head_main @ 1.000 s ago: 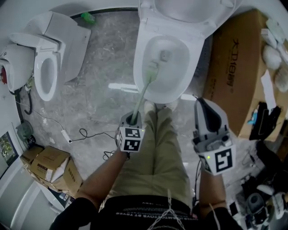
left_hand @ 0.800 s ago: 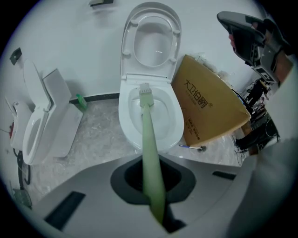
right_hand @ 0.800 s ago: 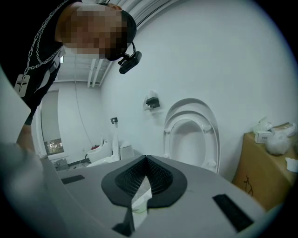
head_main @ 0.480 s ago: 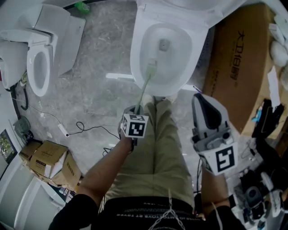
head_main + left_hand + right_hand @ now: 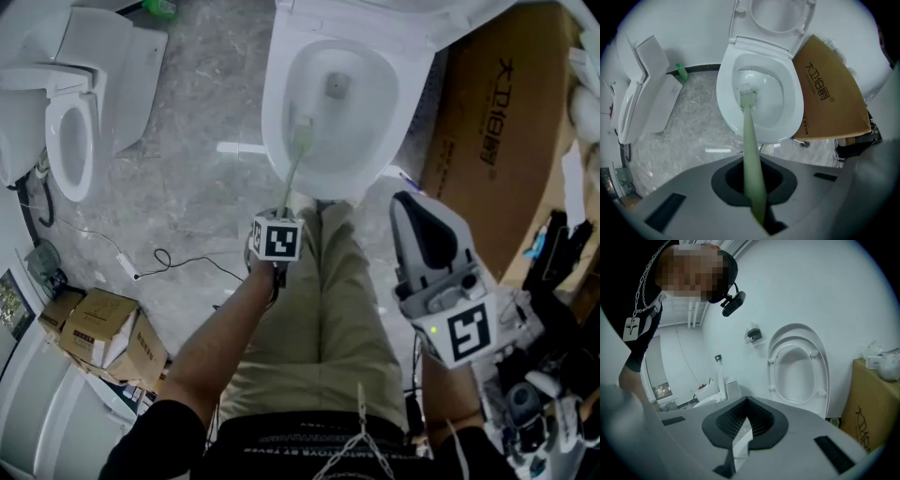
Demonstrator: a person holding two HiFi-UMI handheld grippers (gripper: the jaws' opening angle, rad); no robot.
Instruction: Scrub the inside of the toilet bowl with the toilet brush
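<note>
Our left gripper (image 5: 279, 225) reaches forward on an outstretched forearm (image 5: 211, 347), its fingers clamped on the toilet brush (image 5: 292, 173) handle that runs out between them. Our right gripper (image 5: 420, 214) is held close by our side, fingers together with nothing between them.

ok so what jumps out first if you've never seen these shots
The open white toilet bowl sits top centre in the head view, the pale green toilet brush reaching into it from the left gripper. A big brown cardboard box stands to its right, and the right gripper hangs empty.
</note>
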